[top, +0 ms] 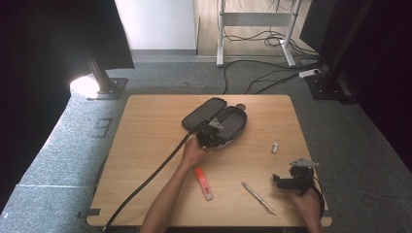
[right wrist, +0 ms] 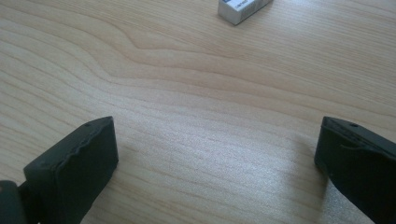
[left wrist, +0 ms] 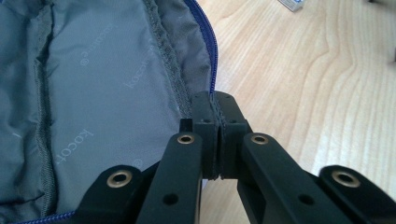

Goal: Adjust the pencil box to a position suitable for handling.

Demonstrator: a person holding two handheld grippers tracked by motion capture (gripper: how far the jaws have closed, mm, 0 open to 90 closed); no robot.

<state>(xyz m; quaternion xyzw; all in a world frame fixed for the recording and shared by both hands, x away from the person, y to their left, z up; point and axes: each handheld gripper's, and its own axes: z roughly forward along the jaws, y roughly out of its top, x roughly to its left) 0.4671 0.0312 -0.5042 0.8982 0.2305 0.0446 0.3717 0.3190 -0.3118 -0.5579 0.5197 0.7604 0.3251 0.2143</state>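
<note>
Tightly — left gripper (left wrist: 218, 122) jaws on pouch rim (left wrist: 211, 88)

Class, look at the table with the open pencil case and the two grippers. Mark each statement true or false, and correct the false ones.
1. The left gripper is shut on the edge of the pencil case. True.
2. The right gripper holds the eraser. False: its jaws stand open over bare table, with the eraser lying apart.
3. The pencil case is zipped closed. False: it lies open, its grey lining showing.
4. An orange highlighter and a pen lie on the table outside the case. True.
</note>
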